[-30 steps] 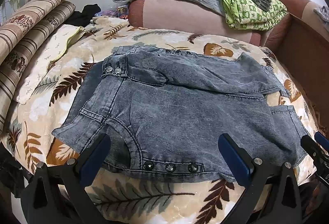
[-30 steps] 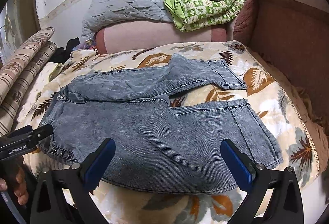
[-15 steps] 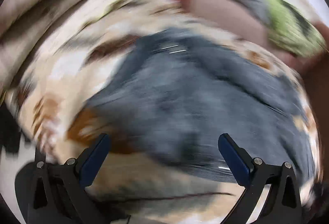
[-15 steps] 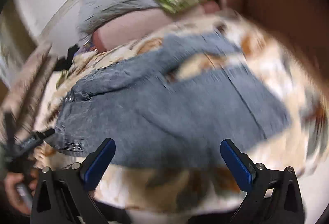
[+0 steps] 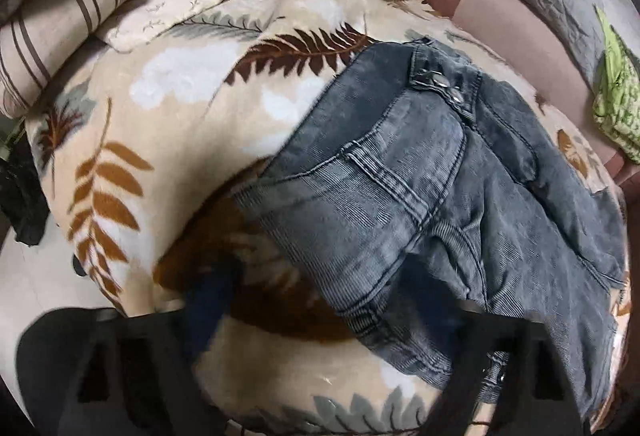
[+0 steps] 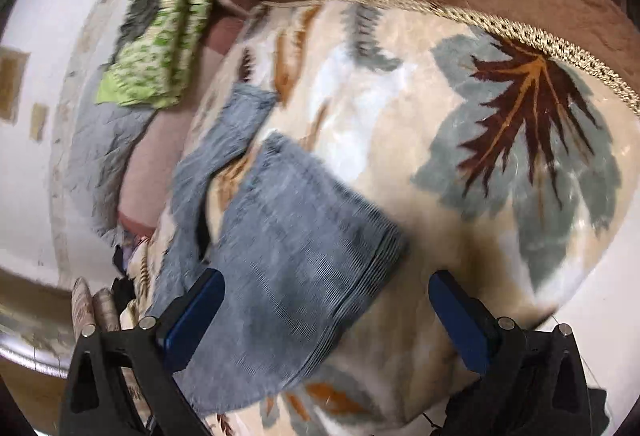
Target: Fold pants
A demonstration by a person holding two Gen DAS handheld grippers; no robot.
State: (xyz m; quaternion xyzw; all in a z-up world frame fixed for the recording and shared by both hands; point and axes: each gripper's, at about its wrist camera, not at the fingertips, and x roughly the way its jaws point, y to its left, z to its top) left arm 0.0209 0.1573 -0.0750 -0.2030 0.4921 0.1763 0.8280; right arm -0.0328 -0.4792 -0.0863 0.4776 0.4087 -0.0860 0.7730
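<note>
Pants [image 6: 288, 276] hem lies between spread right tool [image 6: 328, 320] fingers.

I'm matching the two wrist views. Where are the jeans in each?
Left wrist: jeans fill the centre and right, waistband end with snaps nearest the camera.
Right wrist: jeans lie lower left, a leg hem between the open right gripper fingers.
Shared landmark: green patterned cloth, right edge on the left wrist, upper left on the right.
</note>
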